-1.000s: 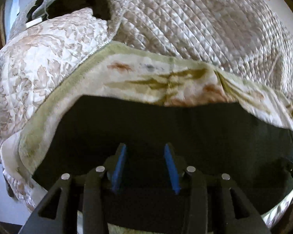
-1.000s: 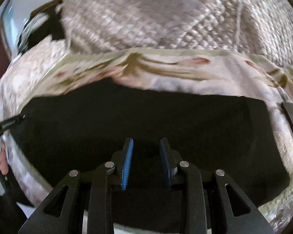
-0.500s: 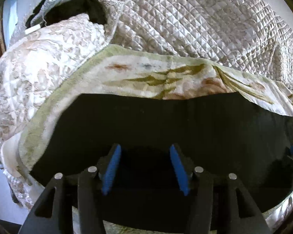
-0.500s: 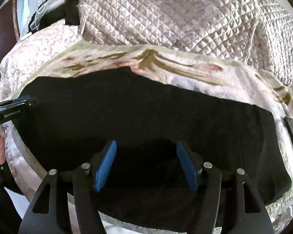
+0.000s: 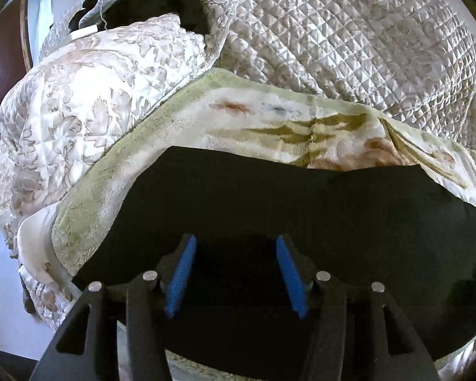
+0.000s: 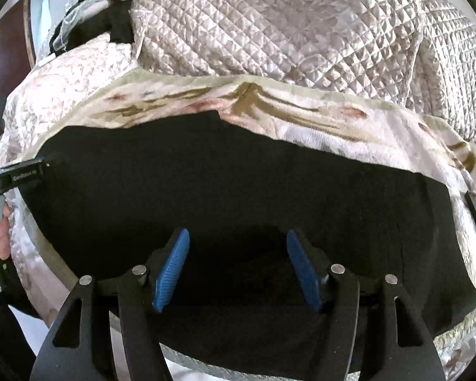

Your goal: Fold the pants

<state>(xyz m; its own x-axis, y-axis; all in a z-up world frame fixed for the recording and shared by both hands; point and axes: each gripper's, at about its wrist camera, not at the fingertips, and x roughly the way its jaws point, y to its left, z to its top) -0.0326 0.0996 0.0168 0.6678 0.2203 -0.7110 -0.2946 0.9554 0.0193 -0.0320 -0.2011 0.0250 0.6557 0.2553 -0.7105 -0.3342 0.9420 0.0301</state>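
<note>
Flat, black pants (image 5: 301, 209) lying crosswise on towel (image 5: 269, 120), both grippers' jaws apart, empty.

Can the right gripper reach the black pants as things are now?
Probably yes. The right gripper has just been opening and hangs over the black pants, which lie flat on the towel. Nothing lies between its fingers and the cloth.

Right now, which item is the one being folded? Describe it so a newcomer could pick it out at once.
Start at the bed's quilted cream bedspread. Nearer the cameras a pale floral towel lies on it, and flat on the towel lie the pants. They are the only plain black cloth among patterned, light fabrics.
</note>
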